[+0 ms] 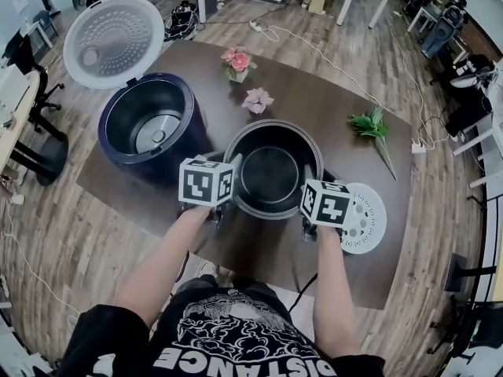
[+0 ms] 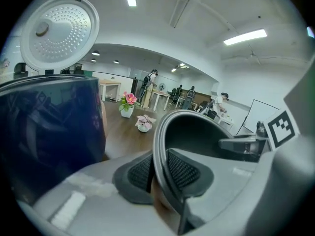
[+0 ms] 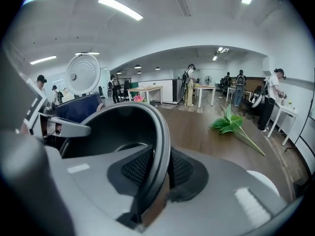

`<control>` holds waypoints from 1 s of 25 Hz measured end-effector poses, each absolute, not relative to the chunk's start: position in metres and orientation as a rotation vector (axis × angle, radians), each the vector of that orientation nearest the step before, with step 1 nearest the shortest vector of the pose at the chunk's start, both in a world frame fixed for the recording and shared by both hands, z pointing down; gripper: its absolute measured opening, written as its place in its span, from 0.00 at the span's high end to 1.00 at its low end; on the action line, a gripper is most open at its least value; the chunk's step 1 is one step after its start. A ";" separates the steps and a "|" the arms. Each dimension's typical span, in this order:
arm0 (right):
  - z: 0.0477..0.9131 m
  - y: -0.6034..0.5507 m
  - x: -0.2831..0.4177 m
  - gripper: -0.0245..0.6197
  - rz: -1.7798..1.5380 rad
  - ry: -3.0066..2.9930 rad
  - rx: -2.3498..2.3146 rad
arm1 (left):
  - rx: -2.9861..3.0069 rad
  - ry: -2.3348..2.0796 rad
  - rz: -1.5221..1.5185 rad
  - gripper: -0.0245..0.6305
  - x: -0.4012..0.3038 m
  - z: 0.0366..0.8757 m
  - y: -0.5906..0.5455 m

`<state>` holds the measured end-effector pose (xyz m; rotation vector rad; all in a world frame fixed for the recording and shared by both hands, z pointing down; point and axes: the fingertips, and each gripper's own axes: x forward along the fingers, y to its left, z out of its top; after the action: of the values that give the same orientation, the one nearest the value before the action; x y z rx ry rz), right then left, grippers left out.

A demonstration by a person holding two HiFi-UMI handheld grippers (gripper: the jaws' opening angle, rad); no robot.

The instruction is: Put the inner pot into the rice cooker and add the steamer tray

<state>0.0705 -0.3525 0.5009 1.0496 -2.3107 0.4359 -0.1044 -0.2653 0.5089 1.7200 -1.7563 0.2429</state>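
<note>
The dark inner pot (image 1: 272,176) stands on the brown table (image 1: 322,93), just right of the navy rice cooker (image 1: 126,136), whose white lid (image 1: 114,39) is raised. My left gripper (image 2: 160,173) is shut on the pot's left rim, one pad inside the wall and one outside. On the opposite side, my right gripper (image 3: 156,173) is shut on the right rim in the same way. The white perforated steamer tray (image 1: 365,220) lies flat on the table beside my right gripper (image 1: 324,203). The cooker's well is empty.
Two small pots of pink flowers (image 1: 237,61) (image 1: 257,99) stand behind the pot. A green leafy sprig (image 1: 374,127) lies at the right. A white cable (image 1: 314,49) runs across the table's far side. Desks and chairs stand around on the wooden floor.
</note>
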 end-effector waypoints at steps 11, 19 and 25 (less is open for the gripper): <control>0.453 -0.369 0.047 0.90 0.346 -2.420 1.010 | 1.712 -1.887 0.149 0.85 -0.124 0.463 -0.265; 0.401 -0.377 0.026 0.90 0.269 -2.541 0.964 | 1.722 -1.985 0.090 0.85 -0.140 0.412 -0.265; 0.367 -0.377 0.005 0.89 0.208 -2.618 0.914 | 1.714 -2.068 0.047 0.85 -0.155 0.380 -0.257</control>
<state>0.0052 -0.3768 0.3672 0.9136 -2.6184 0.2080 -0.1553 -0.2568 0.3797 1.7137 -2.0676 0.0473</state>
